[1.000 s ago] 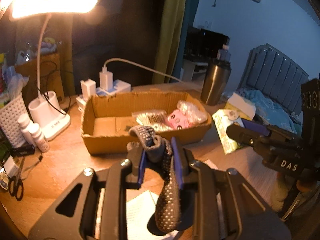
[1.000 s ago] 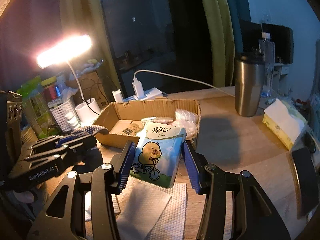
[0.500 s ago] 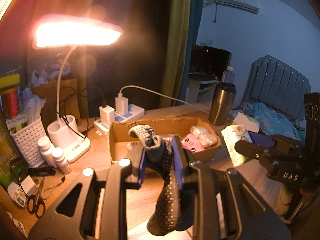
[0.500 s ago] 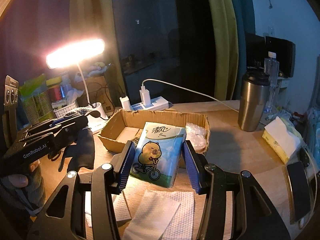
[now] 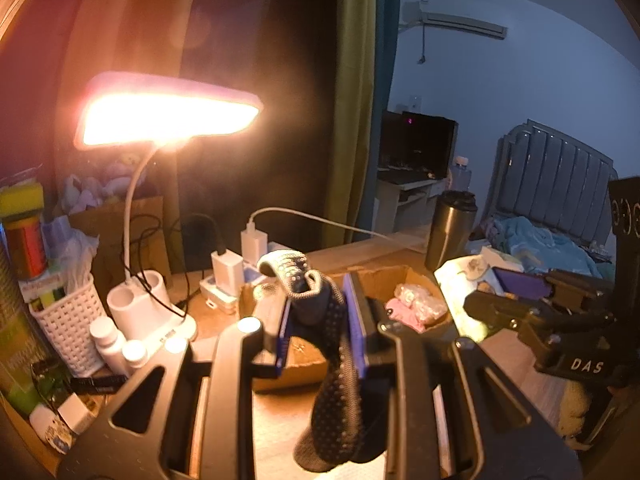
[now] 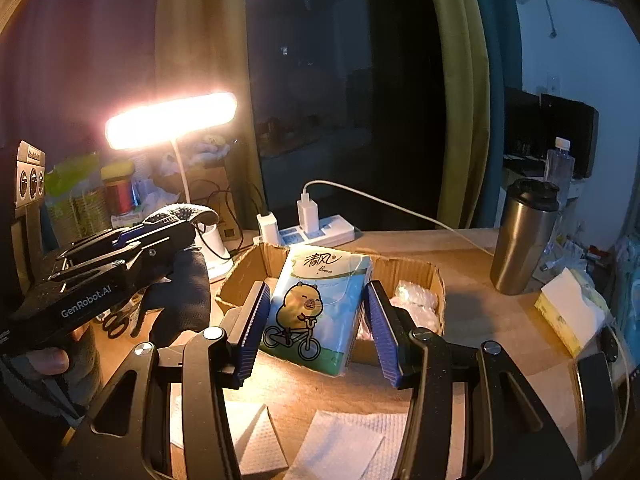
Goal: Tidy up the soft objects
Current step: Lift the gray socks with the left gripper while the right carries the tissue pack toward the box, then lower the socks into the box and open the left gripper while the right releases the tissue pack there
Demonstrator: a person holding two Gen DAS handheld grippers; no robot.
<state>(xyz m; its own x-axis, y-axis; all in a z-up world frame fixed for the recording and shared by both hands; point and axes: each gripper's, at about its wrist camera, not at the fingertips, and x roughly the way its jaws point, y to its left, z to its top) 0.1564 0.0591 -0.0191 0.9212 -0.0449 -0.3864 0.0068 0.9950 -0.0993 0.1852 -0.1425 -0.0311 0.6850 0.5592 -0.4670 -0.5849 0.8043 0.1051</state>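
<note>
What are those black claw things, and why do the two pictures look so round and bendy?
They are grabbing tools, not a robot. A person holds one in each hand, and each tool has a small wide-angle camera looking along its jaws, which bends the picture.

One picture comes from the left gripper. Its jaws are squeezed on a dark dotted glove that hangs down.

The other comes from the right gripper. Its jaws hold a tissue pack with a cartoon animal on a bicycle.

Each tool also appears in the other's picture. Below them is a wooden desk with a cardboard box holding wrapped things, a lit lamp, a metal cup, a power strip and paper napkins.
</note>
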